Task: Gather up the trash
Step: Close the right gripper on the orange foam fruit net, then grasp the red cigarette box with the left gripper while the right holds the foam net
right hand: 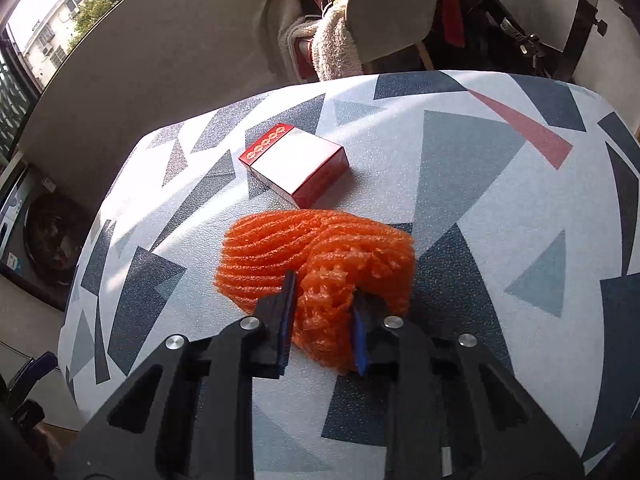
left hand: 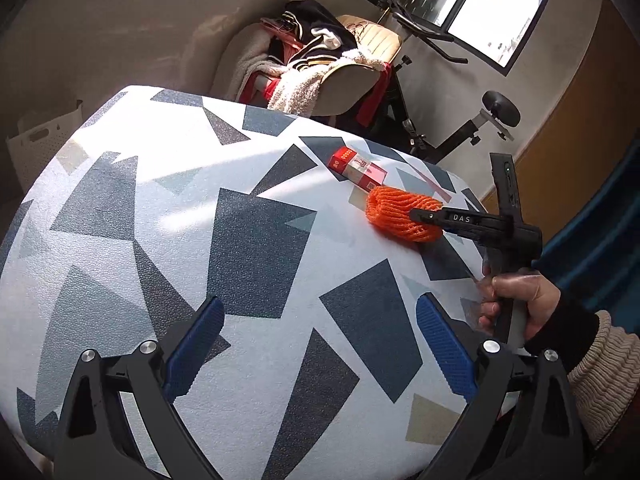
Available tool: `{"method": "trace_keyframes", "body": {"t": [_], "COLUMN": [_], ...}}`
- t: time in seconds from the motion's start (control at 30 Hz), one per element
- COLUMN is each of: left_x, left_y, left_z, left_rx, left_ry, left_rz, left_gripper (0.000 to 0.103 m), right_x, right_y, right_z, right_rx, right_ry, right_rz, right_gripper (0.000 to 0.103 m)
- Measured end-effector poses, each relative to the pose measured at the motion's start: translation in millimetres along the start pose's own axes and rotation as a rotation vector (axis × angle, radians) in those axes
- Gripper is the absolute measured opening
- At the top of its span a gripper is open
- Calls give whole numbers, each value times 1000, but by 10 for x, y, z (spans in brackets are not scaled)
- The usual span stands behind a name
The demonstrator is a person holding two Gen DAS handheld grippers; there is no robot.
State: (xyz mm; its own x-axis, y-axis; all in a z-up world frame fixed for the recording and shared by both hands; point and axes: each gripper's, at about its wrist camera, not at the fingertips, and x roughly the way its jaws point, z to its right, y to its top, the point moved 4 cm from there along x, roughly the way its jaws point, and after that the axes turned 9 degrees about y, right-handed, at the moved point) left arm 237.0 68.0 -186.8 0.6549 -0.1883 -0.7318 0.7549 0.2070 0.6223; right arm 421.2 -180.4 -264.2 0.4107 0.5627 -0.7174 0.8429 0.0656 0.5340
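In the left wrist view, the left tongs (left hand: pixel 316 344) stand wide apart over the patterned tabletop (left hand: pixel 160 208), with nothing between their blue pads (left hand: pixel 446 352). Toward the far right side of the tabletop lies an orange foam net (left hand: pixel 394 210), and just behind it, close but not clearly touching, a red and white box (left hand: pixel 356 168). The right tongs (left hand: pixel 424 216) reach in from the right, their black tip against the net, carried by a gloved hand (left hand: pixel 516 300) with a knitted sleeve. Beyond the tabletop a chair (left hand: pixel 352 76) is piled with clothes, and an exercise bike (left hand: pixel 452 124) stands by the wall.

In the right wrist view, the right tongs (right hand: pixel 324 312) are closed narrowly on the near end of the foam net (right hand: pixel 280 244), the orange mesh bunched and squeezed between the two blue pads (right hand: pixel 289 320). The rest of the net rests on the tabletop (right hand: pixel 480 200). The box (right hand: pixel 296 164) lies flat just beyond the net, near the far edge.
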Motion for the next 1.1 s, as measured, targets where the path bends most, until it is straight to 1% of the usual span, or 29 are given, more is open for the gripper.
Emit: {"method": "trace_keyframes", "body": {"t": [0.03, 0.1, 0.23, 0.27, 0.33, 0.4, 0.43, 0.47, 0.5, 0.57, 0.6, 0.63, 0.67, 0.73, 0.8, 0.87, 0.93, 0.97, 1.03, 1.1], "left_x": [54, 179, 476, 564, 756, 969, 1082, 1186, 1281, 1477, 1584, 1689, 1809, 2032, 2180, 2326, 2460, 2500, 2572, 2645], "left_y": [35, 112, 320, 387, 540, 711, 803, 886, 954, 1023, 1038, 1048, 1071, 1156, 1263, 1318, 1343, 1356, 1365, 1349], "left_z": [40, 125, 295, 345, 443, 526, 589, 679, 793, 1080, 1187, 1263, 1298, 1296, 1276, 1274, 1268, 1261, 1251, 1244], "left_rx": [-15, -39, -86, -79, -35, -2, 20, 73, 159, 388, 483, 540, 553, 521, 479, 469, 480, 486, 484, 486], "left_ry": [-24, -45, -89, -90, -61, -41, -52, -43, -6, 57, 62, 34, 18, 15, 6, -4, 20, 37, 40, 39], "left_rz": [-13, -40, -90, -94, -86, -75, -69, -52, -24, 36, 60, 59, 31, -14, -15, -36, -63, -59, -73, -103], "left_gripper": [94, 94, 94, 94, 95, 97, 97, 97, 97, 97, 97, 97, 97, 97, 97, 97, 97, 97, 97, 97], "right_x": [-81, -266, -662, -750, -909, -1022, -1063, -1112, -1149, -1181, -1190, -1204, -1212, -1218, -1209, -1202, -1196, -1192, -1183, -1175], "right_y": [-14, -20, 11, 24, 27, 32, 25, 16, 3, -24, -36, -58, -80, -116, -143, -165, -169, -173, -181, -184], "right_z": [7, 42, 170, 212, 293, 395, 431, 479, 519, 588, 621, 663, 701, 775, 827, 866, 887, 898, 903, 900], "right_rx": [0, -1, -19, -21, -8, 25, 37, 50, 61, 79, 86, 96, 109, 133, 141, 144, 147, 150, 154, 153], "right_ry": [5, 0, -58, -74, -87, -72, -66, -60, -54, -46, -45, -44, -41, -36, -45, -50, -51, -49, -46, -45], "right_rz": [25, 83, 197, 220, 261, 285, 292, 300, 305, 305, 304, 303, 304, 302, 296, 291, 290, 289, 287, 284], "right_gripper": [21, 19, 18, 18, 18, 18, 18, 18, 18, 18, 18, 18, 18, 18, 18, 18, 18, 18, 18, 18]}}
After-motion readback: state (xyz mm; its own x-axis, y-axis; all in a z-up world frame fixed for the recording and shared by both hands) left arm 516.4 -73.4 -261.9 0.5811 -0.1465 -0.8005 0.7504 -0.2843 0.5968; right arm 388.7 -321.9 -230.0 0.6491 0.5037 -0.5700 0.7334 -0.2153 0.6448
